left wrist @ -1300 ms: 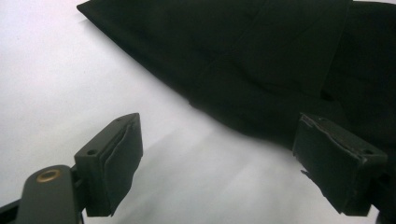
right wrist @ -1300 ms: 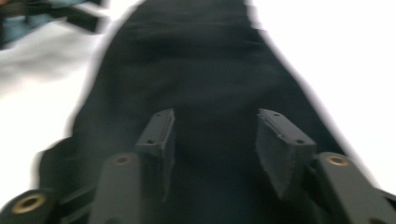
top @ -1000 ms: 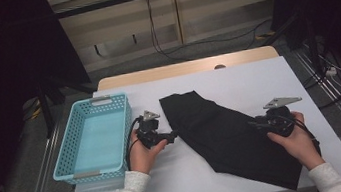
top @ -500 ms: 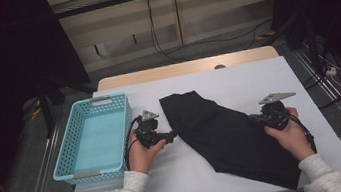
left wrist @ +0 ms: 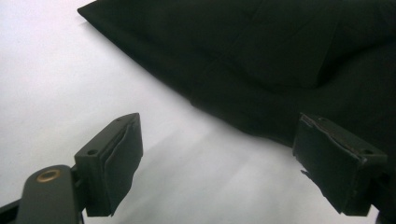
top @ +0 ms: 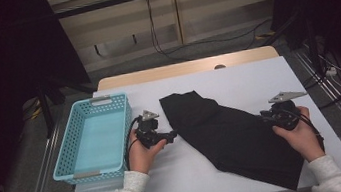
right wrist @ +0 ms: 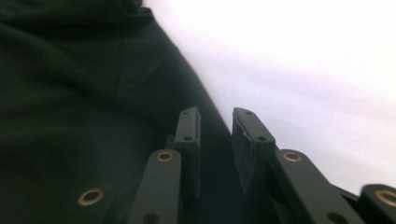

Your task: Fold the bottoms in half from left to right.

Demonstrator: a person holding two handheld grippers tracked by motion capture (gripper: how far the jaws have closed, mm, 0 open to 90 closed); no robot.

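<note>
High view: we see the black cloth [top: 232,135] spread diagonally mid-table, the blue basket [top: 94,137] at left.

Left gripper view: the left gripper [left wrist: 219,158] gapes wide, empty, just short of the cloth's edge.

Right gripper view: the right gripper [right wrist: 215,140] stands narrow over the cloth's edge, jaws just reopening slightly, nothing pinched. We judge the grasping step in hand; next, both must bite cloth.

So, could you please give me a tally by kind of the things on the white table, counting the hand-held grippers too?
Black garment: 1
Blue basket: 1
Hand-held grippers, left hand-held gripper and right hand-held gripper: 2
Total: 4
</note>
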